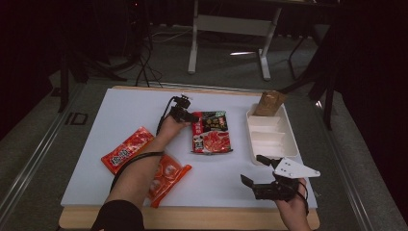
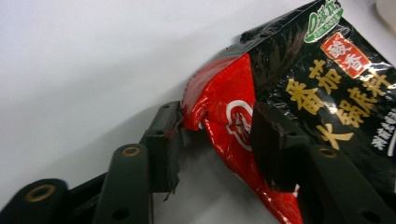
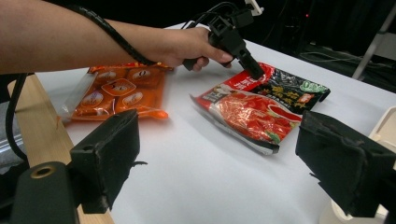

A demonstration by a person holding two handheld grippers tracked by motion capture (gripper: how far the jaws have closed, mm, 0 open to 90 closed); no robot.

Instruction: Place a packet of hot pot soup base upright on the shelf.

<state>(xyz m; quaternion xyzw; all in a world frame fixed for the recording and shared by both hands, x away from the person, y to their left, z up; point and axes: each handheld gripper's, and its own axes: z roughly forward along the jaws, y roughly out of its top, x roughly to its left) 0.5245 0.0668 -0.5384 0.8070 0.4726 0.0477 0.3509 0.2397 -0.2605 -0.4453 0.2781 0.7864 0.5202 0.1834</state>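
A red and black sauce packet (image 1: 210,132) lies flat in the middle of the white table. My left gripper (image 1: 190,117) is at its left edge, pointing down onto it. In the left gripper view the packet (image 2: 299,93) has its red edge bunched up between the jaws, and my left gripper (image 2: 217,126) is shut on that fold, one pad against the crumpled edge and the other on the printed face. My right gripper (image 1: 252,169) hovers near the table's front right, open with nothing between its jaws. In the right gripper view my right gripper (image 3: 219,154) faces the packet (image 3: 266,105).
A white divided tray (image 1: 288,139) stands at the right, with a brown packet (image 1: 269,102) leaning in its far end. A red packet (image 1: 127,149) and an orange packet (image 1: 166,175) lie at the front left, partly under the left forearm. The wooden table edge runs along the front.
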